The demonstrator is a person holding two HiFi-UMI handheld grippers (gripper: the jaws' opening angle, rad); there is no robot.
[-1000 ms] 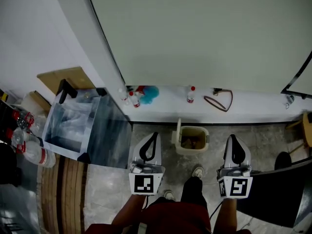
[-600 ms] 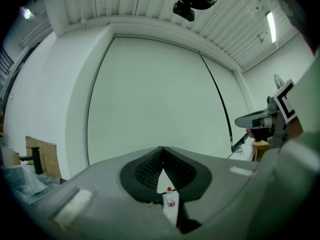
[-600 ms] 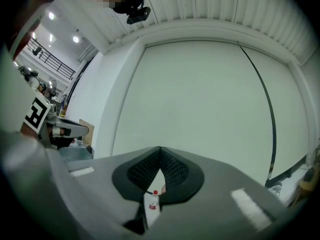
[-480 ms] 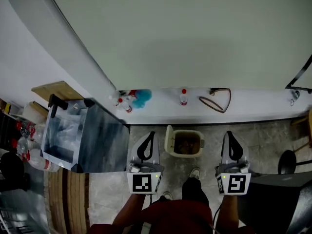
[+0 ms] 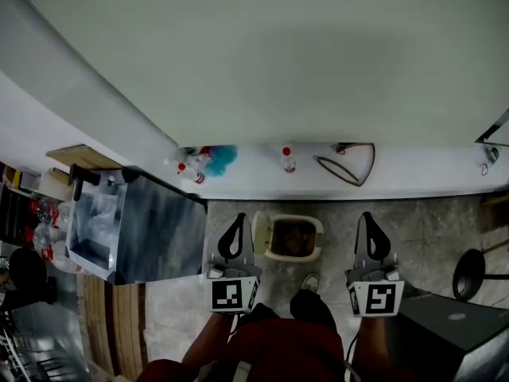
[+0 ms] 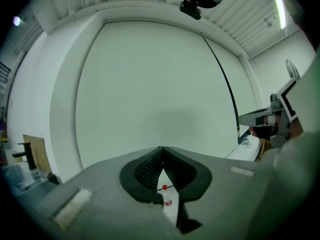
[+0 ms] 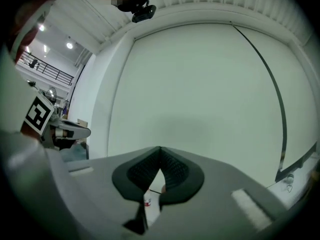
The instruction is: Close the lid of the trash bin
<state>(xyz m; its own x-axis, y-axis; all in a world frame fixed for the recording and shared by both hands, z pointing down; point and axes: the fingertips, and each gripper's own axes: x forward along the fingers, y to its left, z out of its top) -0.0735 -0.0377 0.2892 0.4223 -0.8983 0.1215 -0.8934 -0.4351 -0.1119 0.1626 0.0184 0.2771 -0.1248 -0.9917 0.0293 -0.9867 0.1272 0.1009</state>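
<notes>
A cream trash bin [image 5: 306, 251] stands on the tiled floor against the white ledge, open, with brownish waste inside. Its lid [image 5: 259, 234] stands up along the bin's left side. In the head view my left gripper [image 5: 238, 216] hovers just left of the lid and my right gripper [image 5: 366, 215] is off to the bin's right; neither touches it. Both point level at the wall. In the left gripper view the left gripper [image 6: 162, 148] is shut and holds nothing. In the right gripper view the right gripper [image 7: 160, 148] is likewise shut and holds nothing. The bin does not show in either gripper view.
The white ledge [image 5: 413, 180] carries red-capped bottles [image 5: 288, 159], a blue object [image 5: 220, 156] and a looped cable [image 5: 346, 165]. A clear-sided box [image 5: 119, 225] stands left, a black stool [image 5: 475, 263] and a dark tabletop [image 5: 445, 325] right. The person's shoe [image 5: 311, 282] is by the bin.
The wall, ledge and bin have come nearer as both grippers moved forward. The bin now lies between the two grippers. Both stayed shut.
</notes>
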